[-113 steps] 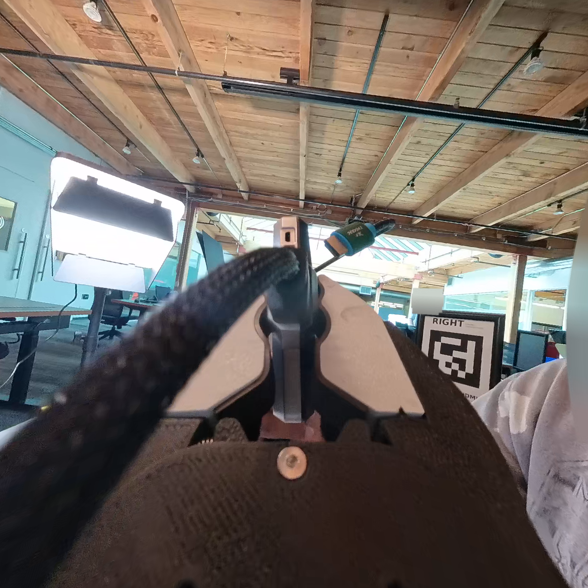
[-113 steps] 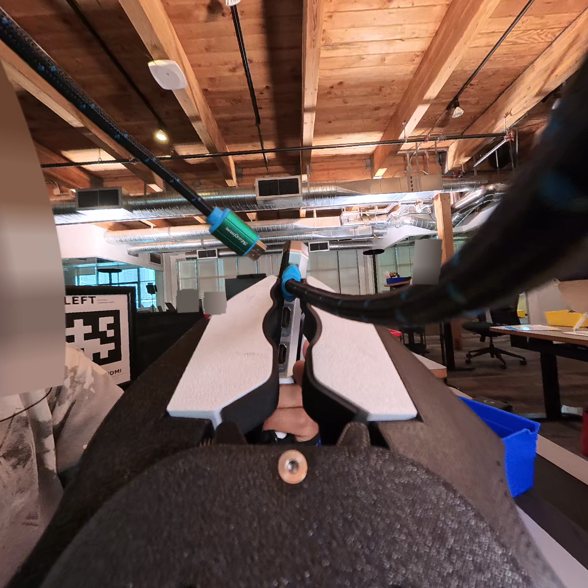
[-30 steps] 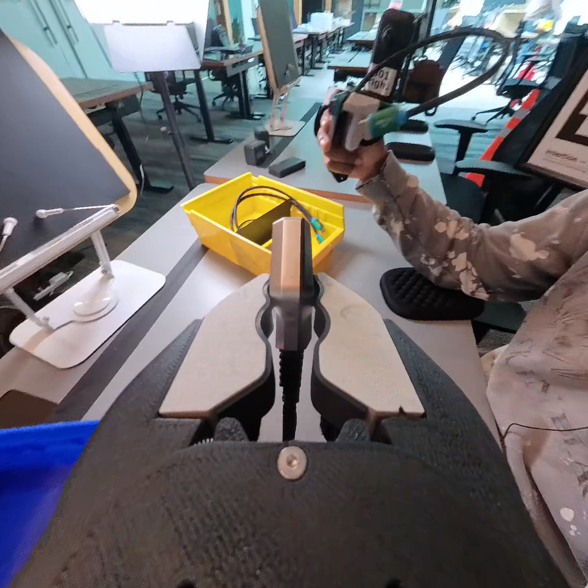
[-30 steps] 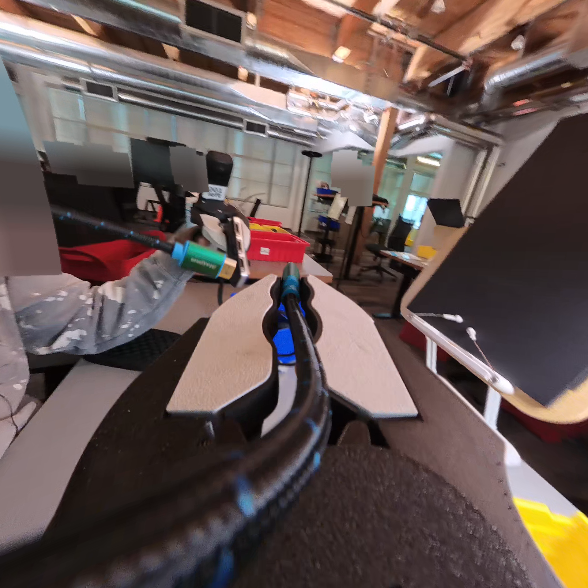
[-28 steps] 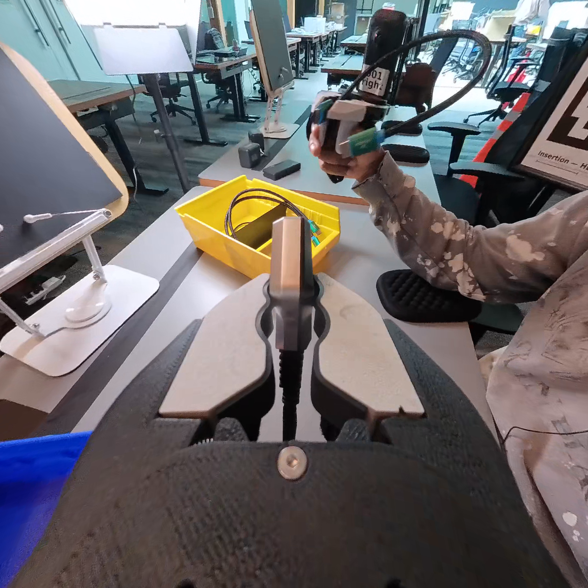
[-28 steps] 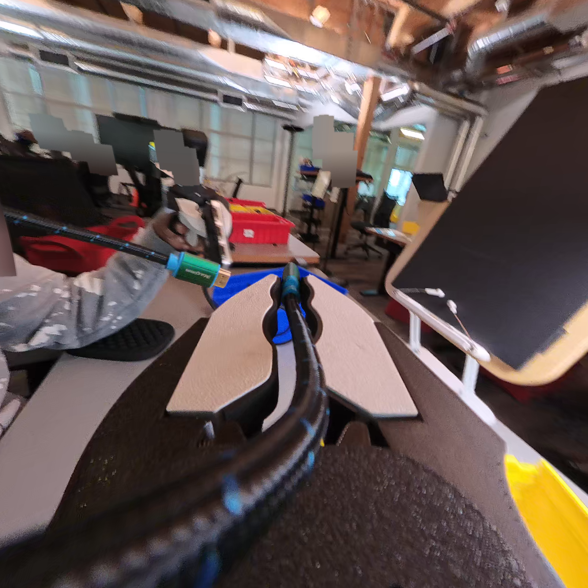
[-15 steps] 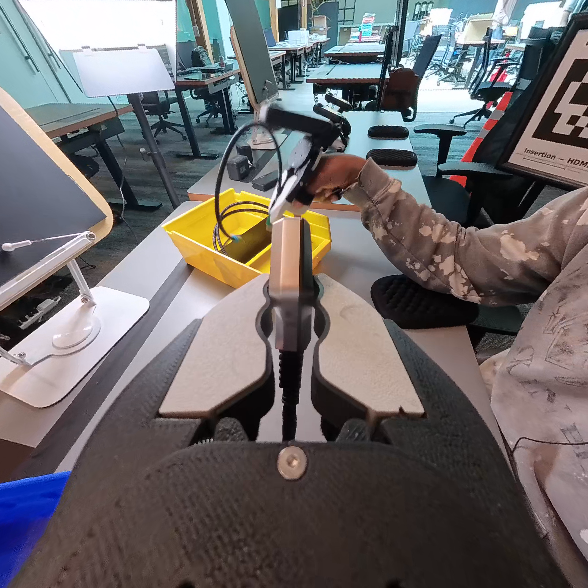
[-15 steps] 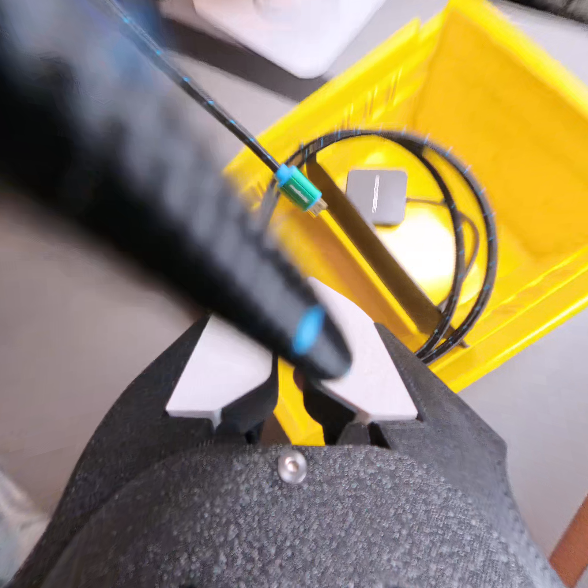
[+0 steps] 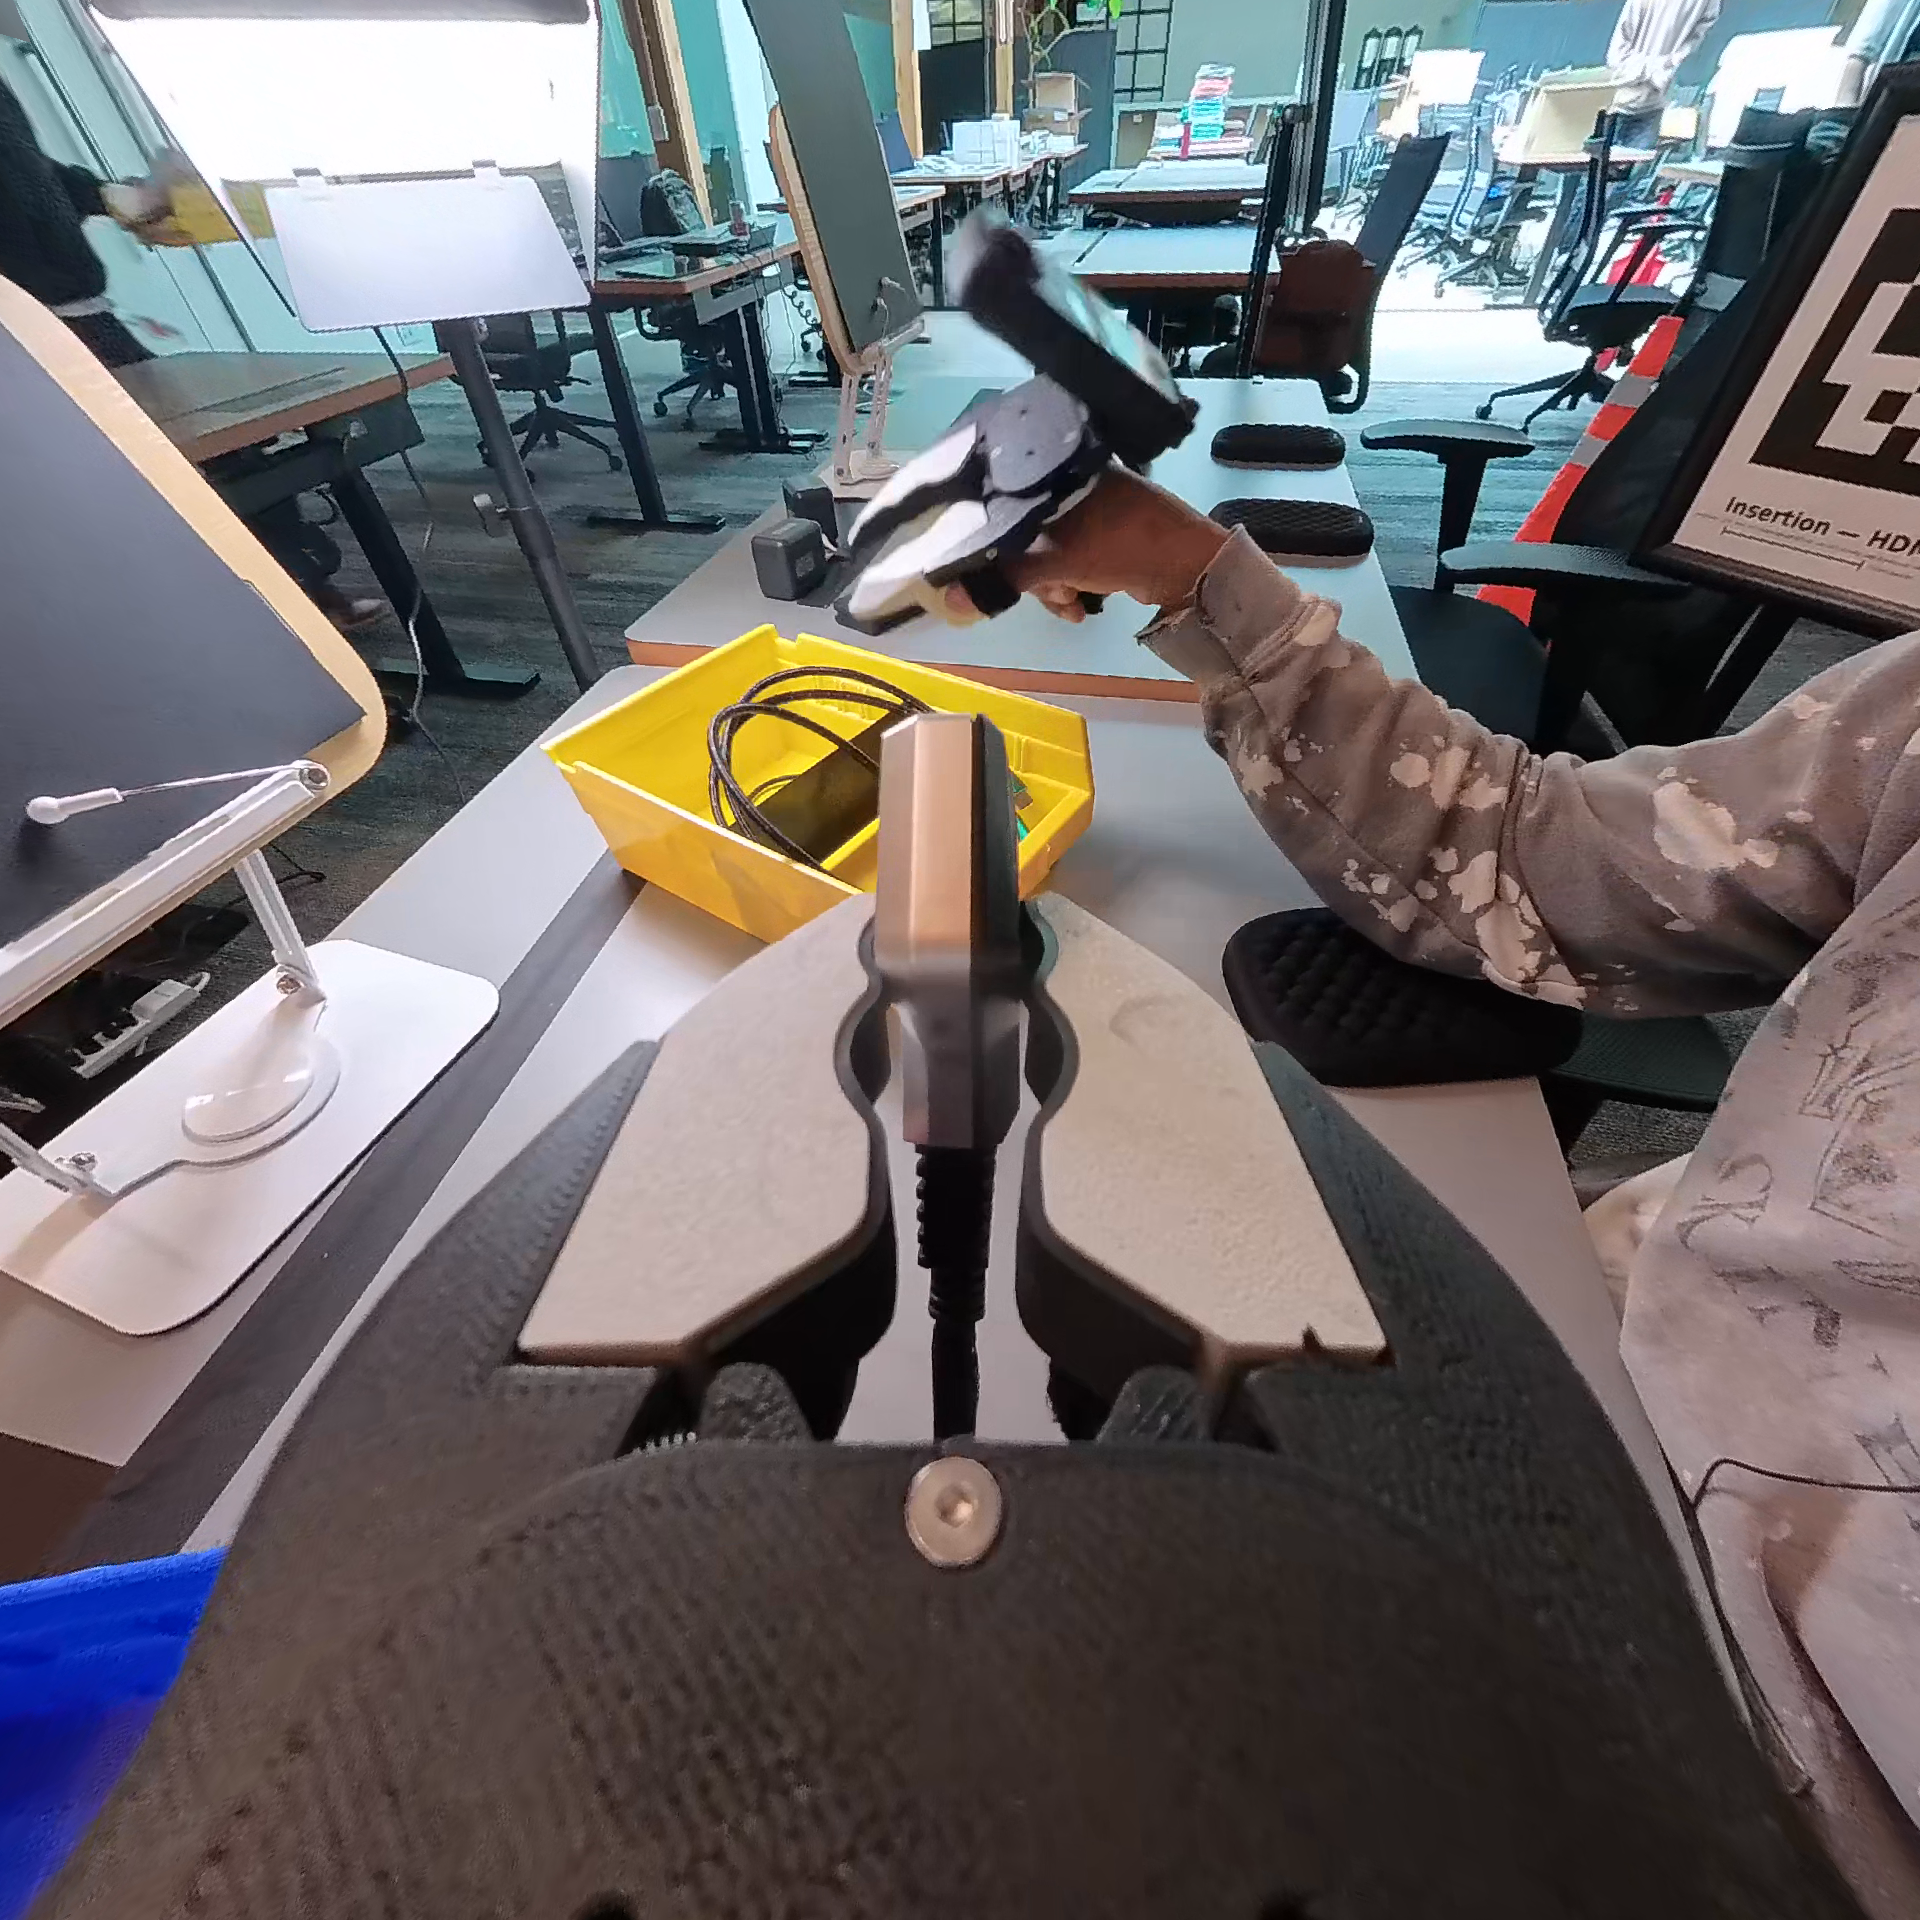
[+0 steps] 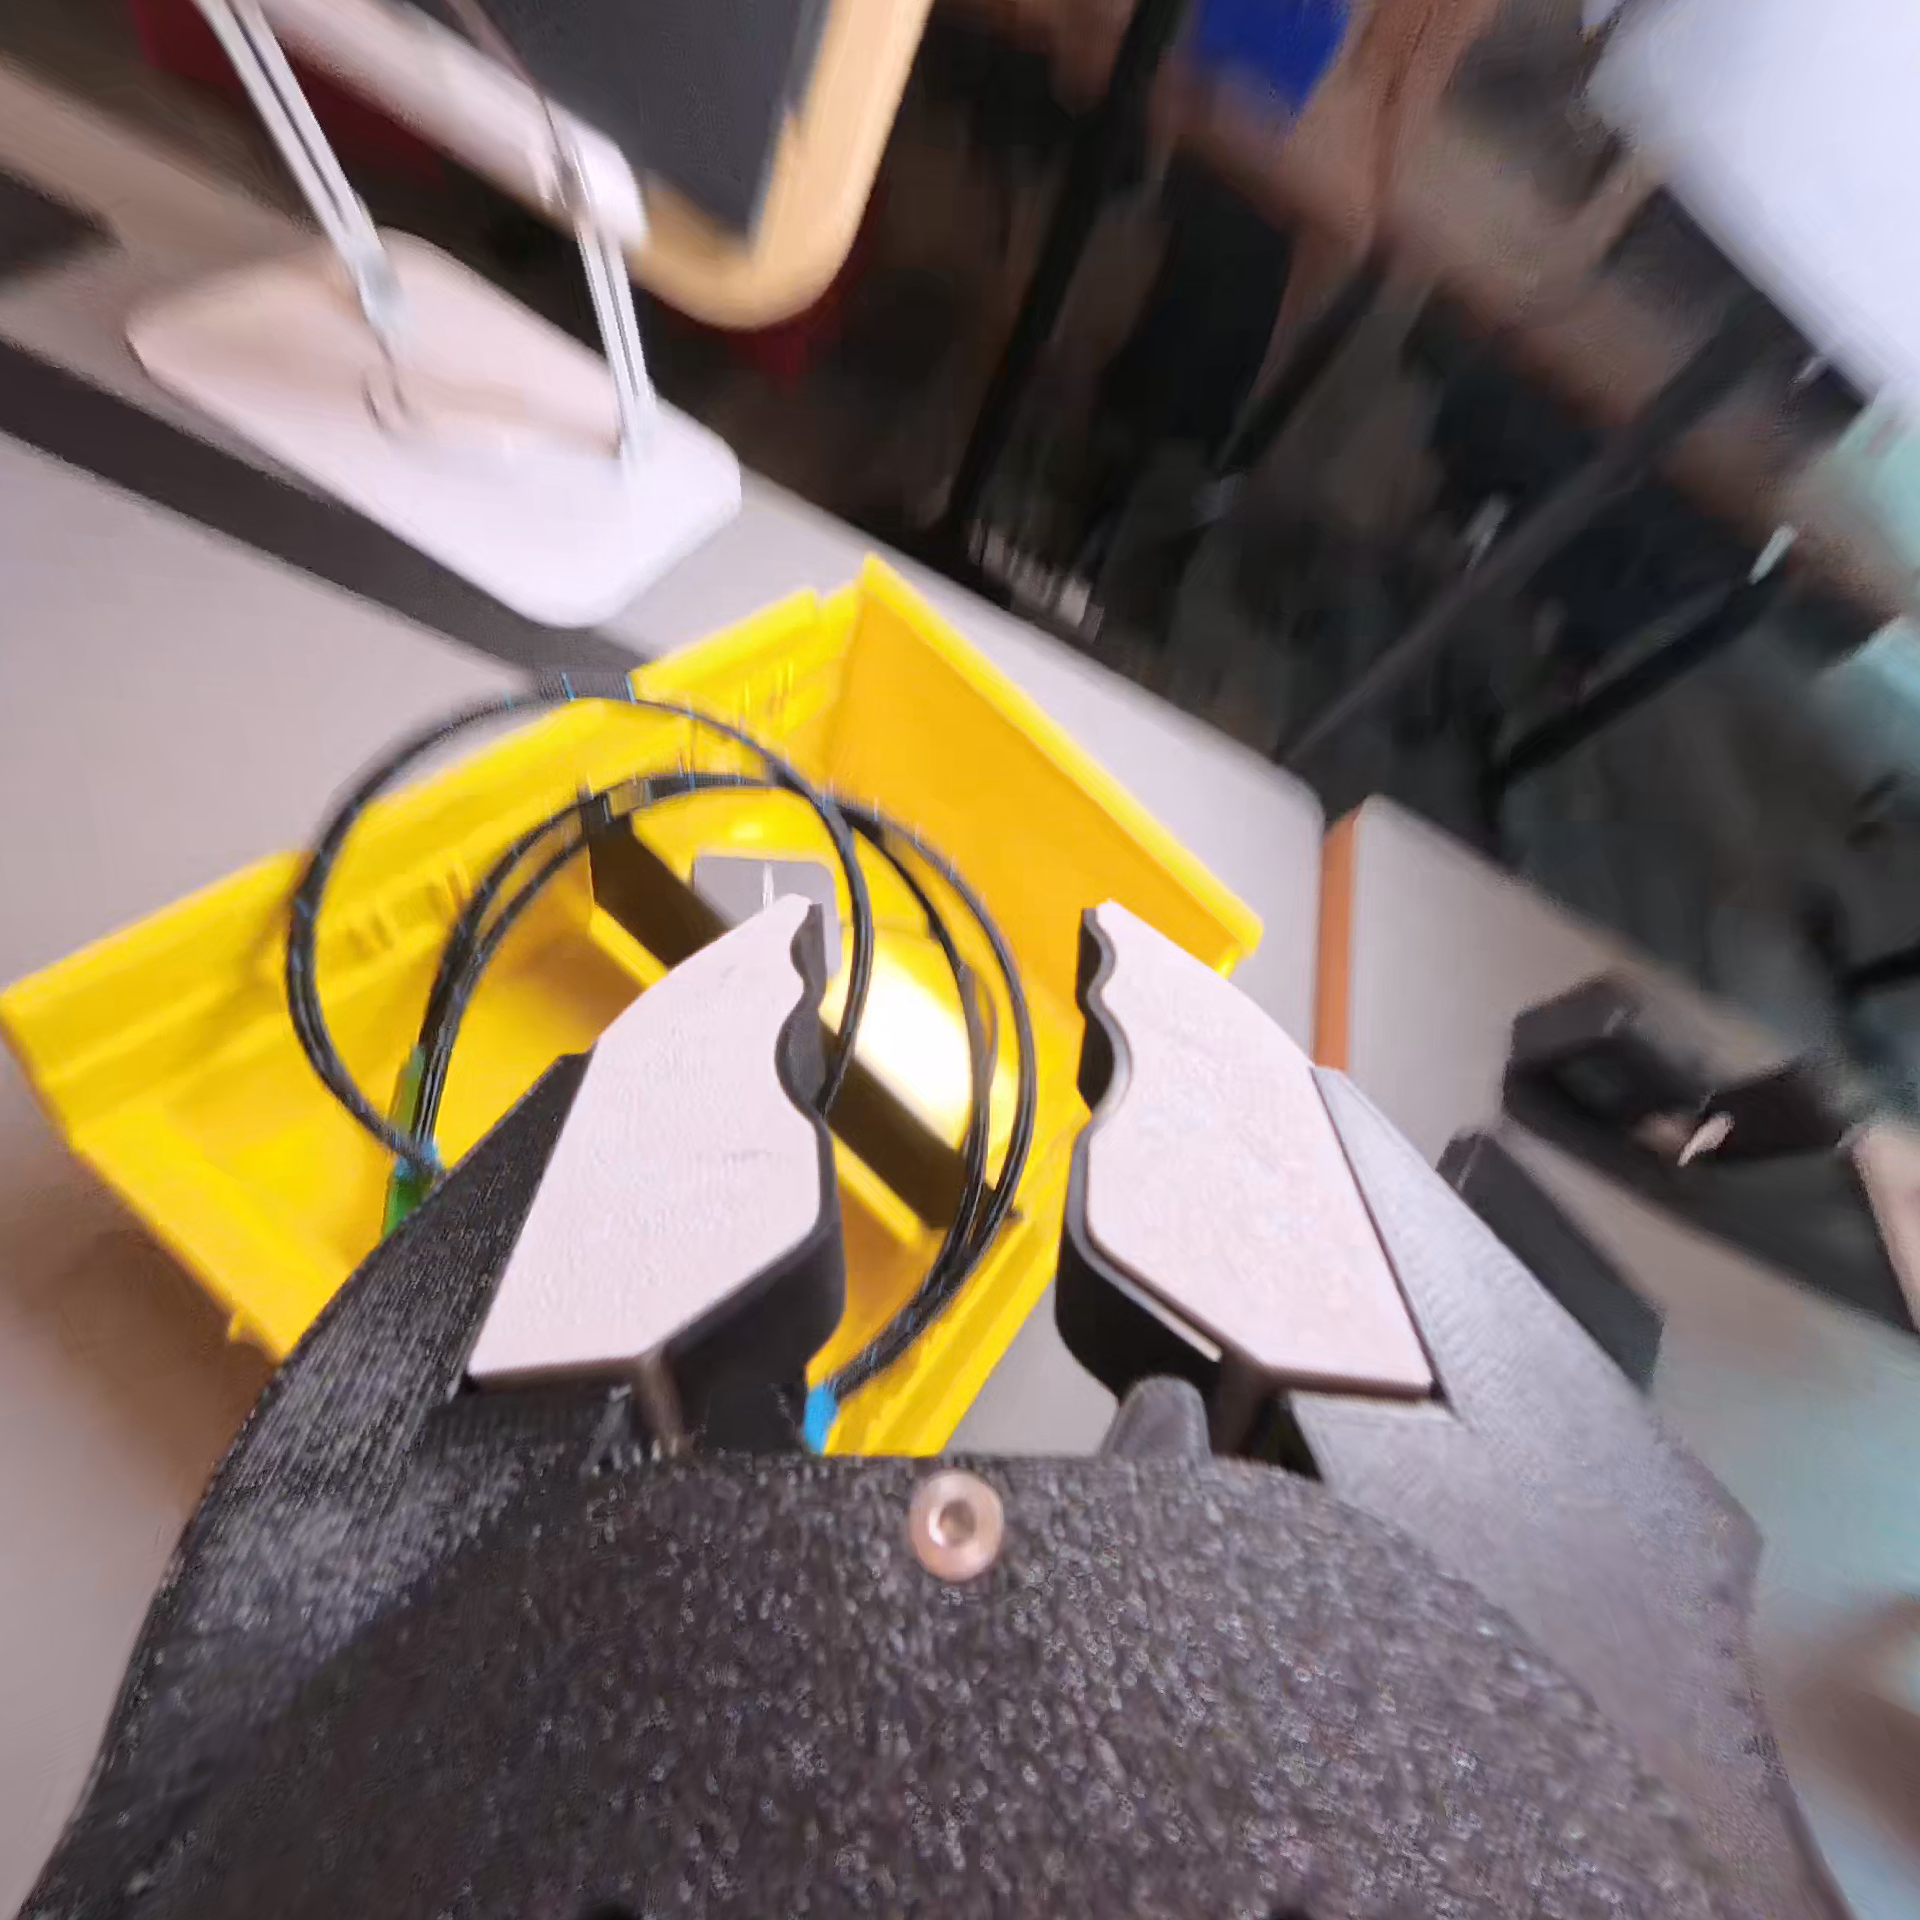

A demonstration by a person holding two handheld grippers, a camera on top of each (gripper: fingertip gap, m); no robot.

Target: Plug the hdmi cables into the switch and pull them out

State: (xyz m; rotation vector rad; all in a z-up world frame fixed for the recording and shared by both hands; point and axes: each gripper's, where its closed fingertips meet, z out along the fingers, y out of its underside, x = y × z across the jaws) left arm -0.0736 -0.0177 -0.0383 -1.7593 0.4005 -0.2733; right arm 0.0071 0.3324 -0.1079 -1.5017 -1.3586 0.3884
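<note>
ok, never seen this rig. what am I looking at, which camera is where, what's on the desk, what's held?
No robot here: a person carries a two-finger gripper in each hand, each with a forward-looking camera. In the left wrist view, the left gripper is clamped on the grey metal switch, whose short black lead hangs between the fingers. The right gripper is open and empty above the yellow bin on the grey desk. The bin holds coiled black HDMI cables with green plugs. The right wrist view is motion-blurred.

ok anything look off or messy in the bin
Slightly: one loop of the black cable spills over the yellow bin's rim instead of lying inside. The right gripper hangs open above it, holding nothing.
</note>
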